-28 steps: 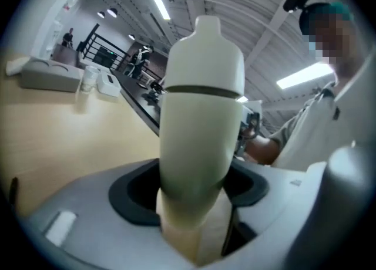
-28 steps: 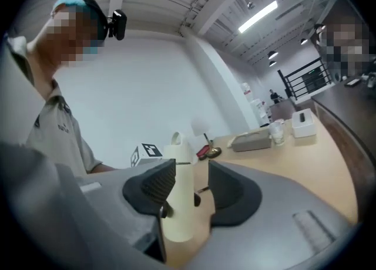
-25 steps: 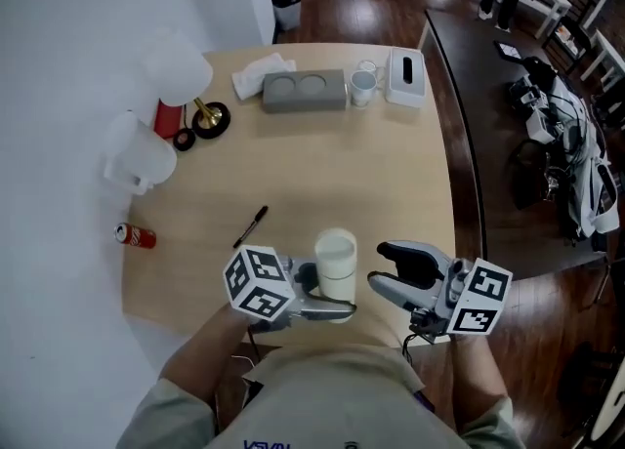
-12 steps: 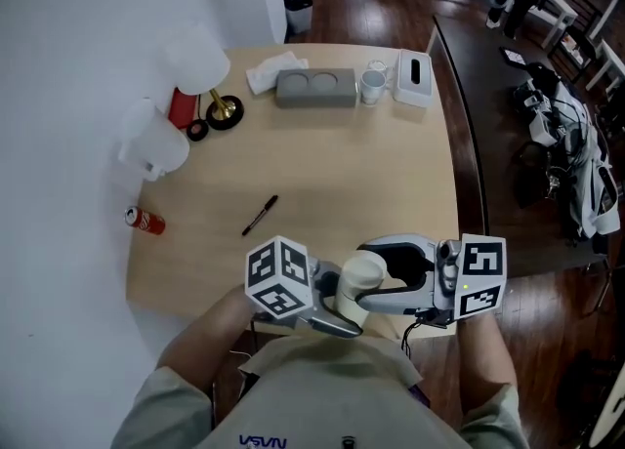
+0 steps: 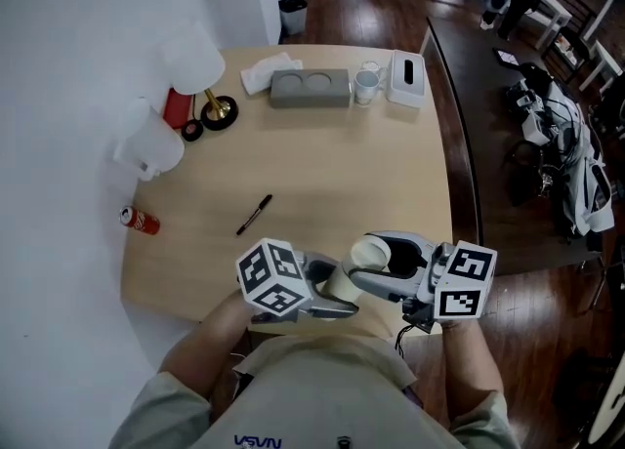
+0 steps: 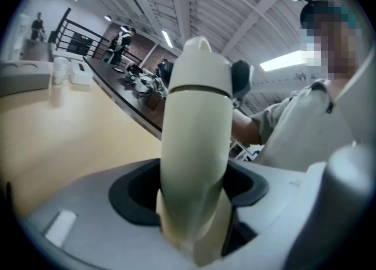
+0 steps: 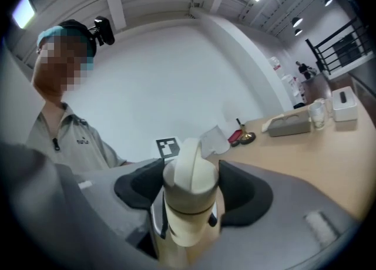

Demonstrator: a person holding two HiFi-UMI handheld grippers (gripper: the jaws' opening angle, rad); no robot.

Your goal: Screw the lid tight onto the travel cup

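Observation:
A cream travel cup [image 5: 344,279] is held tilted over the table's near edge, its body gripped by my left gripper [image 5: 332,288], which is shut on it. In the left gripper view the cup [image 6: 197,145] rises from between the jaws with the lid [image 6: 202,66] on top. My right gripper [image 5: 377,264] reaches in from the right and straddles the lid [image 5: 369,254]. Its jaws are closing, with the lid [image 7: 191,172] between the dark pads [image 7: 245,195], which stand close on both sides; firm contact does not show.
On the wooden table [image 5: 342,174] lie a black pen [image 5: 253,215] and a red can [image 5: 139,221]. Along the far edge stand a grey two-well tray [image 5: 310,88], a glass cup [image 5: 366,84] and a white box [image 5: 405,79]. A dark table [image 5: 508,115] stands to the right.
The right gripper moved left from open air and came round the lid. The cup tilted from upright towards the right gripper and shifted right. The left gripper kept its hold.

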